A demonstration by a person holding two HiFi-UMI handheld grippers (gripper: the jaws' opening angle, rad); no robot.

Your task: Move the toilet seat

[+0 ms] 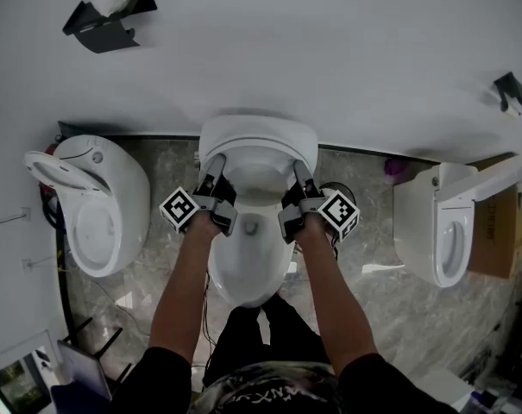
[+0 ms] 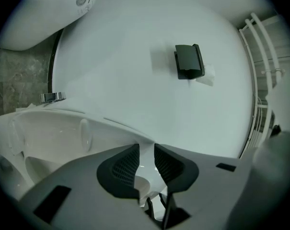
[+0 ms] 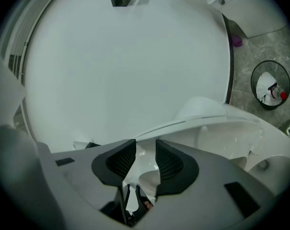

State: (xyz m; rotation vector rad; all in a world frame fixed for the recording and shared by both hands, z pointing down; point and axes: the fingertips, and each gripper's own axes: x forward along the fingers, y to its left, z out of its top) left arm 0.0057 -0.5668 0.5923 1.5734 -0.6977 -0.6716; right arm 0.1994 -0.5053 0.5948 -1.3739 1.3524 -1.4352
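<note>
Left hand-held gripper point(image 1: 215, 161) and right point(image 1: 303, 167) pinch toilet seat point(image 1: 259, 134) over marble floor point(image 1: 368, 231).

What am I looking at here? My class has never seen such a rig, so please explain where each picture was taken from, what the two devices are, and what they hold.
There is no robot here. A person holds a hand-operated claw in each hand. The head view comes from a camera on the person's head, looking steeply down at the left claw and the right claw. The other two pictures come from cameras riding on each claw, looking along its jaws. The middle toilet of three stands on a grey stone floor against a white wall. Each claw appears closed on one side edge of its raised toilet seat, whose white rim sits between the dark pads.
</note>
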